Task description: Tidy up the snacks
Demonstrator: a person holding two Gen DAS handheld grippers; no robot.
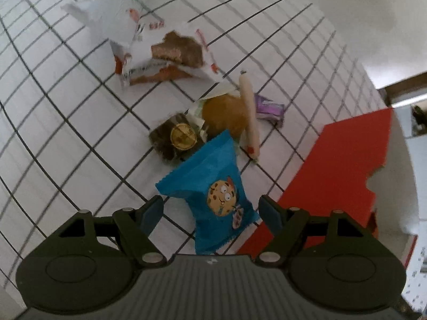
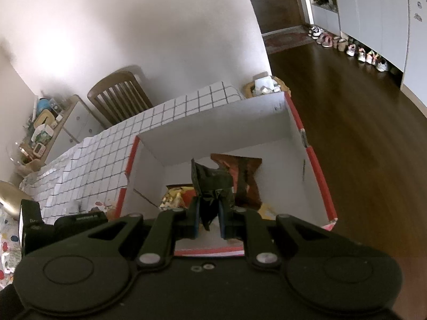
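The left gripper points down at a table with a white cloth with black grid lines. Its two dark fingers stand wide apart. A blue snack packet with a smiling cookie picture lies on the cloth between them, but the fingers do not press on it.

Just past the blue packet is a small heap of other snacks. A dark brown wrapped sweet with a round gold sticker touches the top corner of the blue packet. Beside it is a round golden-brown bun in a clear wrapper, and a long pale stick snack lies across the bun. A small purple wrapper sits just behind the stick. Farther away is a white packet with a chocolate bar picture, next to some crumpled white paper.

To the right of the blue packet is the red side of a cardboard box, very near the right finger.

The right gripper is squeezed shut on a crinkly black snack packet and holds it above the open red and white box. Down inside the box are a yellow packet and a brown and orange packet that leans on the back wall.

Behind the box are the checked table, a wooden chair and a dark wood floor with a row of shoes.
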